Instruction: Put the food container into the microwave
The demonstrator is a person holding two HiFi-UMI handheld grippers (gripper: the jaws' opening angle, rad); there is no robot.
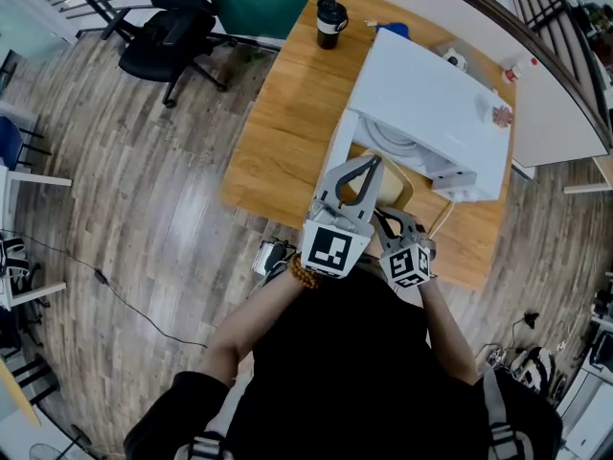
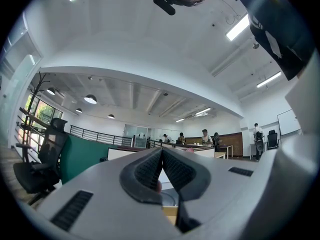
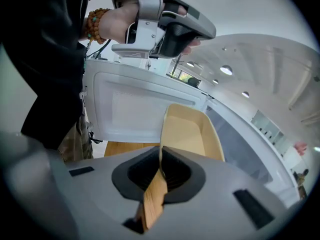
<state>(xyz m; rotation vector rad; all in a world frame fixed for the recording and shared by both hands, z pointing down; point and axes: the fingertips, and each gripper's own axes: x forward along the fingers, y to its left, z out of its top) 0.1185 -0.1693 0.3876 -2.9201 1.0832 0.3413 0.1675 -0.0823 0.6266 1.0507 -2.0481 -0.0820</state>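
food container (image 3: 187, 134) partly behind right gripper (image 3: 159, 160)

wear: black top (image 1: 335, 372) | shoulders: grey straps (image 1: 204, 446) at 7 and 5 o'clock | left wrist: brown bead bracelet (image 1: 303, 272) | left tongs (image 2: 161, 158): pale grey shell, dark ribbed pads (image 2: 149, 171), black-and-white marker cube (image 1: 335, 247) | right tongs (image 3: 161, 160): same grey shell, marker cube (image 1: 407, 266)
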